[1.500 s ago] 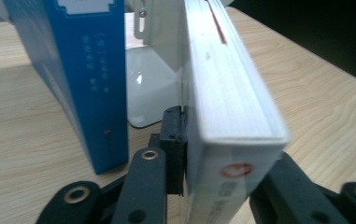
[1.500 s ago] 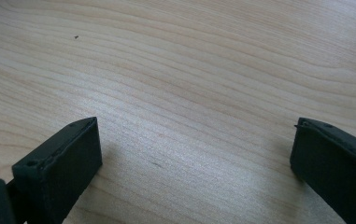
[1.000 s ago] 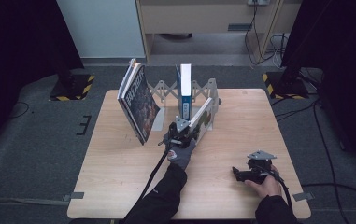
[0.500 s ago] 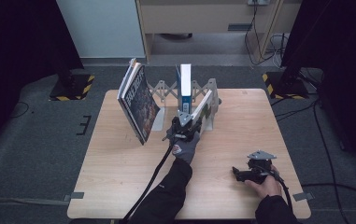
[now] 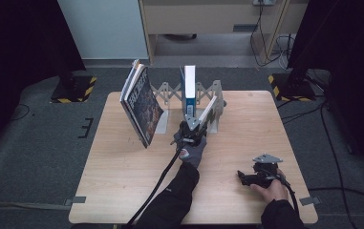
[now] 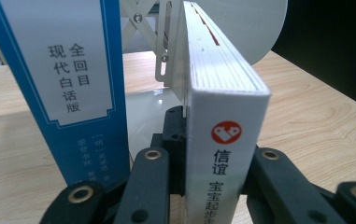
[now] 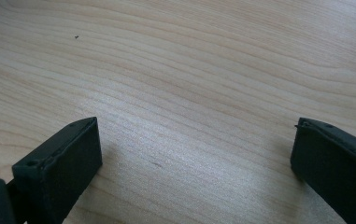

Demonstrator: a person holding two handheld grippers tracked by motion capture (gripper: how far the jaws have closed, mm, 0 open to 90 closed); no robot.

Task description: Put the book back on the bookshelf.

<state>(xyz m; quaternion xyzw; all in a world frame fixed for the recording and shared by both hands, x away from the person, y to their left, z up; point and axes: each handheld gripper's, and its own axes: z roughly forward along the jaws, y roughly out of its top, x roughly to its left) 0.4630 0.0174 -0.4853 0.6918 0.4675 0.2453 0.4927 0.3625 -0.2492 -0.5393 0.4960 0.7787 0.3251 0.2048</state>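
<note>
My left gripper (image 5: 191, 130) is shut on the spine of a white book (image 5: 207, 110), which leans tilted in the right slot of a folding metal rack (image 5: 170, 90). In the left gripper view the black jaws clamp both sides of the white book (image 6: 227, 107), which bears a red logo. A blue-and-white book (image 6: 63, 70) stands upright just to its left. That blue book (image 5: 189, 90) sits in the rack's middle. My right gripper (image 5: 244, 177) rests on the table at the near right, and in its own view the right gripper (image 7: 196, 137) is open over bare wood.
A dark-covered book (image 5: 141, 105) leans at the rack's left end, overhanging toward the table's left. The wooden table (image 5: 122, 181) has free room along its near half and right side. Cables trail from both grippers over the near edge.
The left hand has edged slightly farther toward the rack with the white book still held. The right hand has kept still.
</note>
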